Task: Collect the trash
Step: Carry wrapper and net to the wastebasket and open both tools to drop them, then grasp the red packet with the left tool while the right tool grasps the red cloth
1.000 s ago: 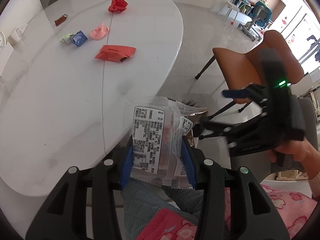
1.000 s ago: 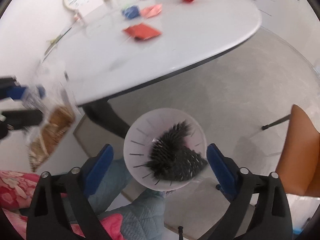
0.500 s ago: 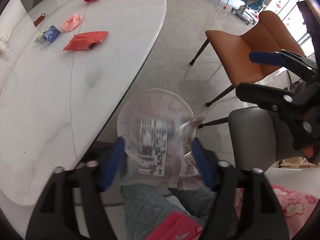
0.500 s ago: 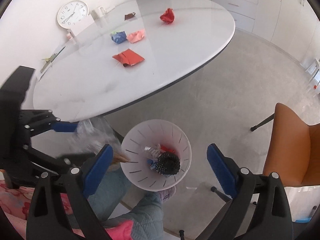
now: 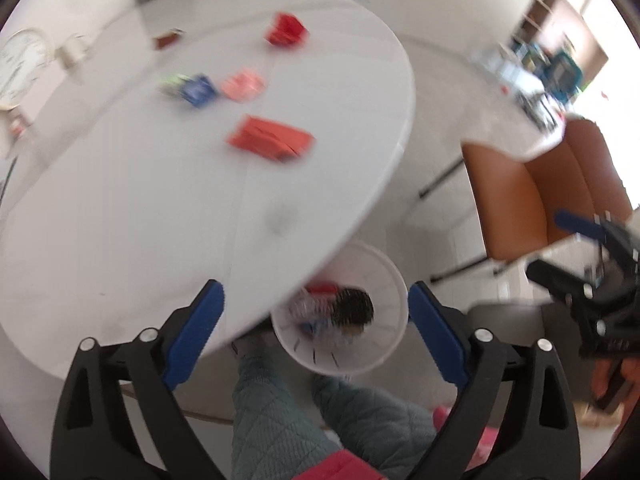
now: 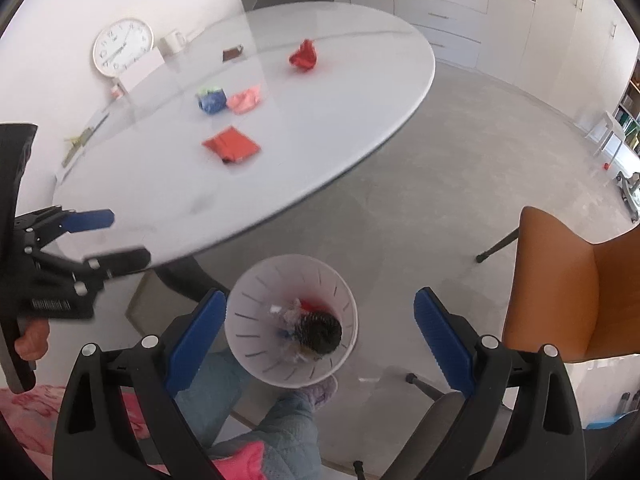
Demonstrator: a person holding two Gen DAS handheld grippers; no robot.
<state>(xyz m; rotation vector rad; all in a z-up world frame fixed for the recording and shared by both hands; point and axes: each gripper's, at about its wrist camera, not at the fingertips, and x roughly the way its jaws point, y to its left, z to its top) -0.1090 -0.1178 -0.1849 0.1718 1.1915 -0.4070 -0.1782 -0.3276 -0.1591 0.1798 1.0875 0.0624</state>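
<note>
Left tool, right tool: both spread, empty. Bin: contents jumbled; desk edge hides its rim.

Six wrappers, one bin.

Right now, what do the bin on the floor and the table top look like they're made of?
The bin looks like thin white plastic: translucent wall, moulded slits, matte finish. The table top looks like polished white stone or a stone-look slab: glossy reflections and faint grey smudges, with a seam line across it. Which of these, the pictures cannot settle.
</note>
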